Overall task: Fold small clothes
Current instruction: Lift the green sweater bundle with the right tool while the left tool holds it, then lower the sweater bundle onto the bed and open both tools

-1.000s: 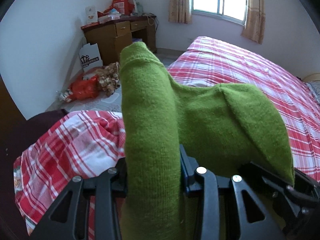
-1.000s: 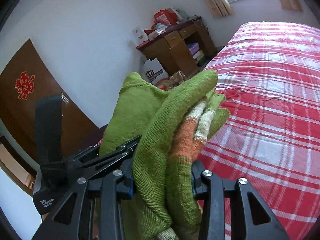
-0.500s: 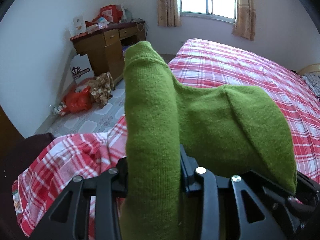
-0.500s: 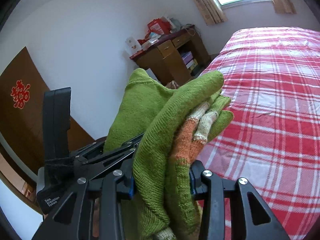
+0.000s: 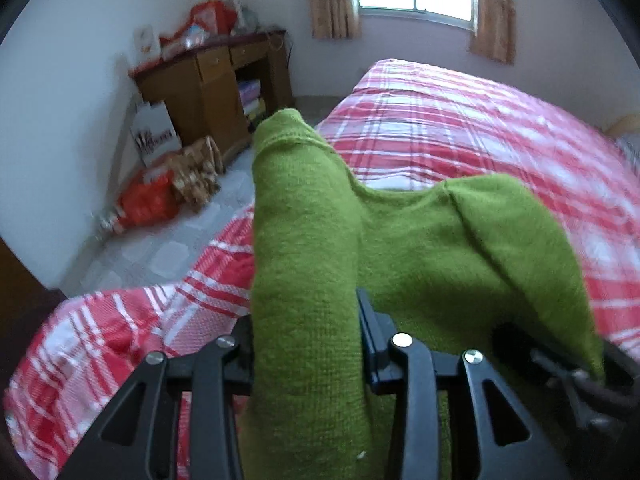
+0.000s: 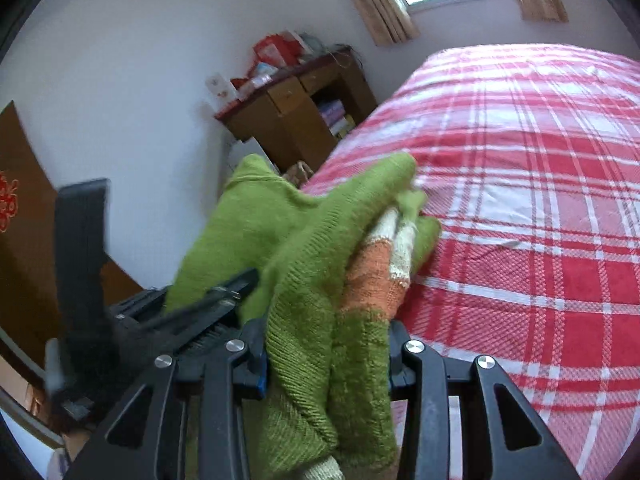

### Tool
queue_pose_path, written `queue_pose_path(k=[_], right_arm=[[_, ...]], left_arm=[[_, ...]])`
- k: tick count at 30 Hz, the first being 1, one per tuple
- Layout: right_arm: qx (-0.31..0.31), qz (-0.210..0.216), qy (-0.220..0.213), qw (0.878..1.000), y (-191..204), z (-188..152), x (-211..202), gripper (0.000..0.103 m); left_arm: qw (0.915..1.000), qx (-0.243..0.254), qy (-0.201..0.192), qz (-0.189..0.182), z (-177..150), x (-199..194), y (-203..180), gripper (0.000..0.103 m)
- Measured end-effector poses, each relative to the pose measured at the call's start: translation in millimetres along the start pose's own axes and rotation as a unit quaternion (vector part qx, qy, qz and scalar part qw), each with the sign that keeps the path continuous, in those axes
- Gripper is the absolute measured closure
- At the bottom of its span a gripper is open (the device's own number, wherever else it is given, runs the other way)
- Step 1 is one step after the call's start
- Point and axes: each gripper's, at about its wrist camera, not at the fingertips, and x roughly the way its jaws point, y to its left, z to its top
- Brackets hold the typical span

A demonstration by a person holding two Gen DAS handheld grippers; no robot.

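Observation:
A small green knit sweater [image 5: 432, 248] with orange and cream stripes [image 6: 372, 272] is held up in the air between both grippers, above the near corner of the bed. My left gripper [image 5: 306, 320] is shut on a thick green fold that stands up between its jaws. My right gripper [image 6: 326, 340] is shut on a bunched end of the same sweater [image 6: 304, 240]. The left gripper's body [image 6: 84, 272] shows at the left of the right wrist view, close beside the right one.
A bed with a red and white plaid cover [image 6: 540, 200] fills the right and front [image 5: 460, 120]. A wooden desk [image 5: 212, 84] with clutter stands by the far wall. Bags [image 5: 148, 200] lie on the tiled floor. A brown door [image 6: 20, 208] is at the left.
Both grippers have moved up and toward the bed with the sweater still held. The desk and floor appear farther left, and more of the bed shows.

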Motion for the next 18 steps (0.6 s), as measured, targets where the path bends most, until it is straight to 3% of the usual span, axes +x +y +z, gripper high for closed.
queue_pose_path(k=[3, 8, 13, 16, 18], right_arm=[[0.01, 0.0, 0.022, 1.0, -14.2, 0.2, 13.8, 0.063], [0.075, 0.052, 0.057, 0.994, -45.1, 4.3, 23.0, 0.062], [0.076, 0.069, 0.073, 0.992, -51.3, 5.4, 22.0, 0.059], [0.074, 0.084, 0.082, 0.99, -55.3, 10.0, 19.8, 0.054], [0.057, 0.073, 0.073, 0.993, -54.4, 20.7, 11.3, 0.044]], left_arm=[[0.9991, -0.028, 0.027, -0.019, 2.8, 9.5, 11.0, 0.055], [0.9944, -0.076, 0.052, -0.051, 0.5, 19.1, 22.7, 0.038], [0.9835, -0.13, 0.066, -0.107, -5.1, 26.3, 46.0, 0.029], [0.9822, -0.139, 0.061, -0.11, -4.7, 17.9, 51.3, 0.028], [0.9889, -0.116, 0.04, -0.083, -2.4, 2.9, 46.6, 0.028]])
